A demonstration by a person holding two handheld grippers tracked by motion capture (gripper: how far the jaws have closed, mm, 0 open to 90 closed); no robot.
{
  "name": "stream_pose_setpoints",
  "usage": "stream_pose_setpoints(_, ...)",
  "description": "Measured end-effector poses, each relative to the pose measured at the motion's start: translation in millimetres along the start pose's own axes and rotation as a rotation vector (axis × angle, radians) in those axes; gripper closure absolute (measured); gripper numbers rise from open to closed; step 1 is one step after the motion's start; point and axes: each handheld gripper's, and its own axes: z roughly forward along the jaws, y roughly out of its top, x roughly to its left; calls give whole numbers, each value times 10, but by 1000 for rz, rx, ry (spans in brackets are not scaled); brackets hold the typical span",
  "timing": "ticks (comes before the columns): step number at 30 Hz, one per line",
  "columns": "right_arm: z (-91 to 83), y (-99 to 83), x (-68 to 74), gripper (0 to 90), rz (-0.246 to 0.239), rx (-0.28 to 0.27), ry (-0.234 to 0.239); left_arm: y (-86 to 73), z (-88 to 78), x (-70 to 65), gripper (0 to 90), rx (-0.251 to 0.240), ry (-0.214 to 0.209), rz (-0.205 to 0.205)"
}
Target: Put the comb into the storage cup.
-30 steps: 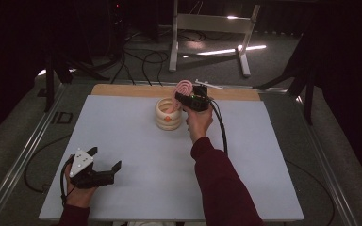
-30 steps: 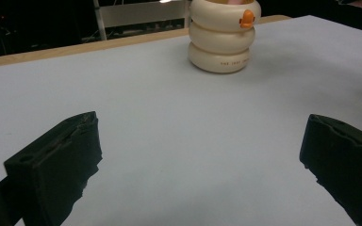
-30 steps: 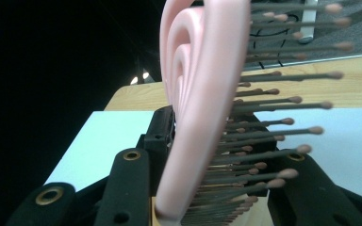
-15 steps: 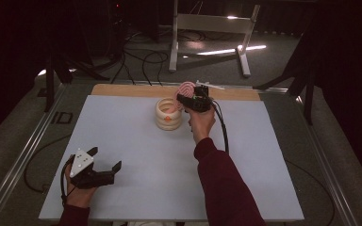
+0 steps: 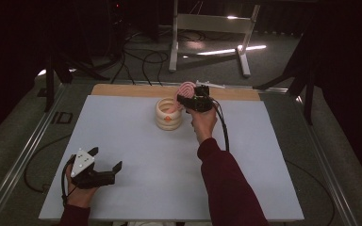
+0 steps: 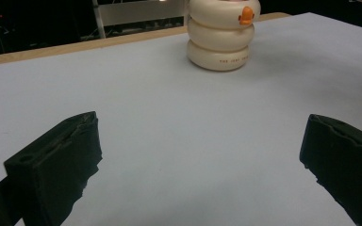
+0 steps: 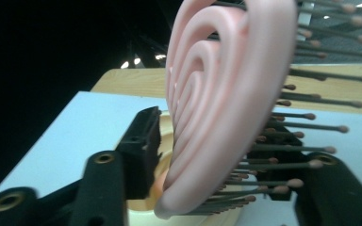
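One pink hairbrush (image 7: 226,94) stands handle-down in the cream ringed holder (image 5: 168,113) between the right tool's (image 5: 185,100) jaws, which have just been opening and seem released, so lift straight away without snagging the bristles; the left tool (image 5: 104,160) rests open.

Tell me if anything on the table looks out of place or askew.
The pink hairbrush stands handle-down in the cream ringed holder, its head leaning out over the rim. The right gripper has just been opening its jaws, with the brush head between them. Nothing looks spilled or damaged.
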Motion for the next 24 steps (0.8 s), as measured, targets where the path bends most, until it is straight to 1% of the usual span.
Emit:
stream_pose_setpoints(1, 0, 0, 0, 445, 0, 0, 0, 0, 0, 0, 2, 0, 0, 0)
stream_pose_setpoints(3, -10, 1, 8, 414, -17, 5, 1, -1, 2, -1, 2, 0, 0, -1)
stream_pose_setpoints(7, -16, 1, 10, 375, -28, 11, 2, -2, 2, -1, 2, 1, 1, 0)
stream_pose_setpoints(11, -30, 3, 18, 342, -64, 17, -5, -1, 0, -1, 2, 1, 1, 1)
stream_pose_setpoints(15, -38, 1, 20, 315, -85, 27, -10, 0, -2, -1, 2, 1, 2, 2)
stream_pose_setpoints(17, -42, -1, 18, 303, -103, 35, -12, 0, -2, 0, 2, 1, 2, 2)
stream_pose_setpoints(20, -52, -4, 14, 287, -113, 38, -14, 0, -2, 0, 2, 0, 3, 0)
stream_pose_setpoints(24, -74, 0, -2, 271, -119, 38, -6, 1, -2, -3, 2, 0, 3, 1)
